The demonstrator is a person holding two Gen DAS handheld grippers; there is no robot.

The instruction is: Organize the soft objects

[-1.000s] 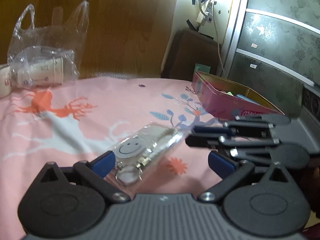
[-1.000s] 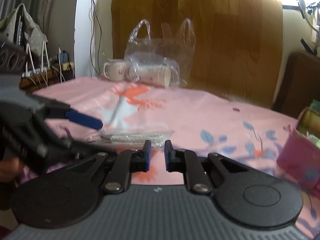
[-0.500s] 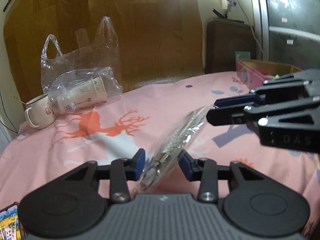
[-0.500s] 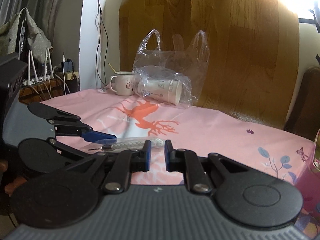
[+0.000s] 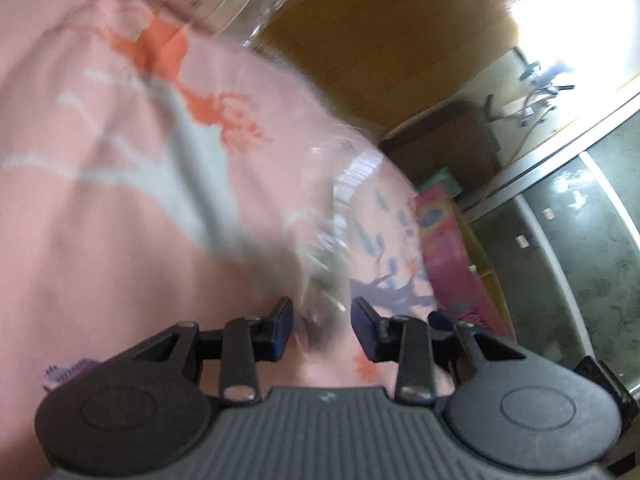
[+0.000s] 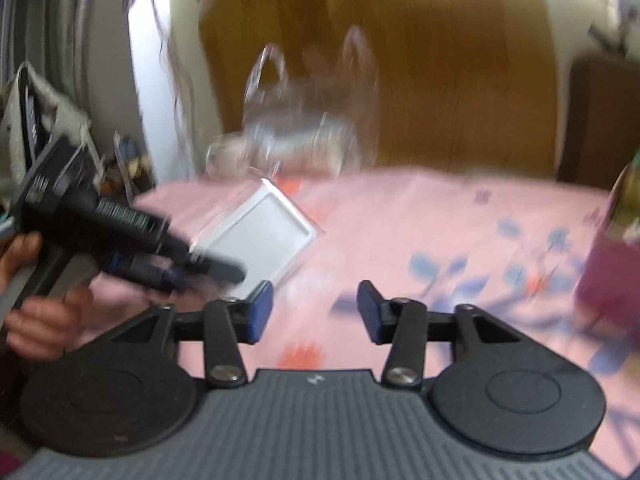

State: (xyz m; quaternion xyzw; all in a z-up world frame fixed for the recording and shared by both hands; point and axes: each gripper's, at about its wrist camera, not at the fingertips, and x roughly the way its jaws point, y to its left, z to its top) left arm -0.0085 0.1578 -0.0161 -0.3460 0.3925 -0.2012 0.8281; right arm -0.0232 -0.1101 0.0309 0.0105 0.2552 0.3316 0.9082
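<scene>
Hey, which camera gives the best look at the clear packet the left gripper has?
The right wrist view: the clear packet shows its flat white face beyond the left gripper. The left wrist view shows it only as a blurred, see-through streak rising between the jaws.

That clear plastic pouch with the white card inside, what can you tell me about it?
The clear plastic pouch is a flat, glossy transparent sleeve holding a white rectangular card. It is raised off the pink patterned tablecloth and tilted, one corner highest. Its lower end sits at the left gripper; motion blur hides the actual grip.
</scene>
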